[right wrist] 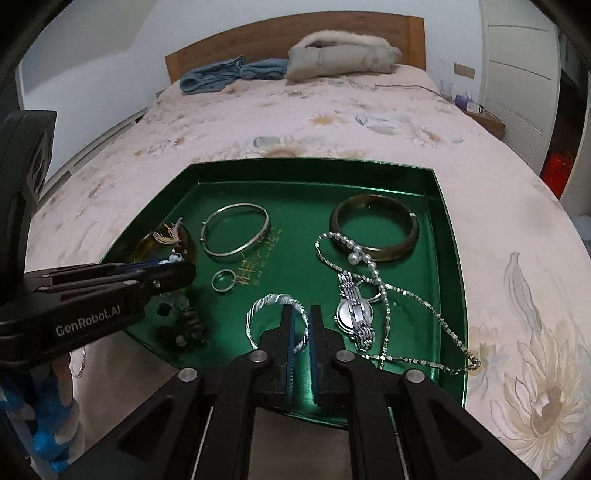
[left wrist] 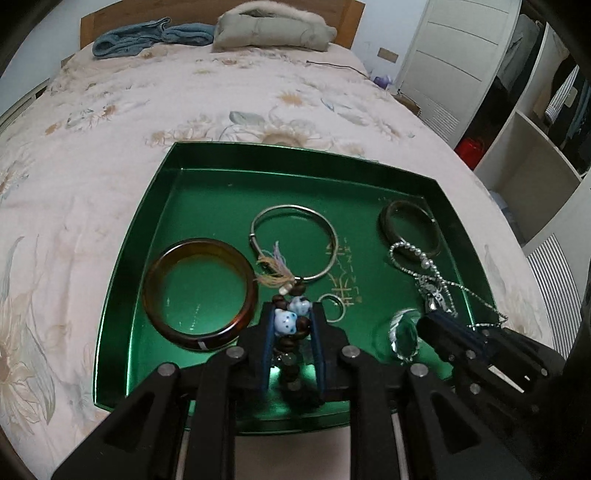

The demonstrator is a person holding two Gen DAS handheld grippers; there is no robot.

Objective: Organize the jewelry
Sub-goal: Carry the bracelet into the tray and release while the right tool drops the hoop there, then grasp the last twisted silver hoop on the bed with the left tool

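A green tray (left wrist: 155, 206) lies on the bed and also shows in the right wrist view (right wrist: 448, 258). My left gripper (left wrist: 291, 321) is shut on a beaded bracelet (left wrist: 290, 321) with blue bear charms and a tassel, held over the tray's near edge. My right gripper (right wrist: 300, 317) is shut on a twisted silver bangle (right wrist: 266, 304), which also shows in the left wrist view (left wrist: 402, 332). In the tray lie an amber bangle (left wrist: 199, 291), a thin silver bangle (left wrist: 295, 243), a small ring (right wrist: 223, 280), a dark bangle (right wrist: 373, 229), a pearl strand (right wrist: 351, 247), a watch (right wrist: 354, 314) and a chain (right wrist: 424, 325).
The tray sits on a floral bedspread (left wrist: 110, 129). A blue garment (left wrist: 147, 37) and a beige coat (left wrist: 273, 29) lie by the wooden headboard. A wardrobe with open shelves (left wrist: 535, 147) stands to the right of the bed.
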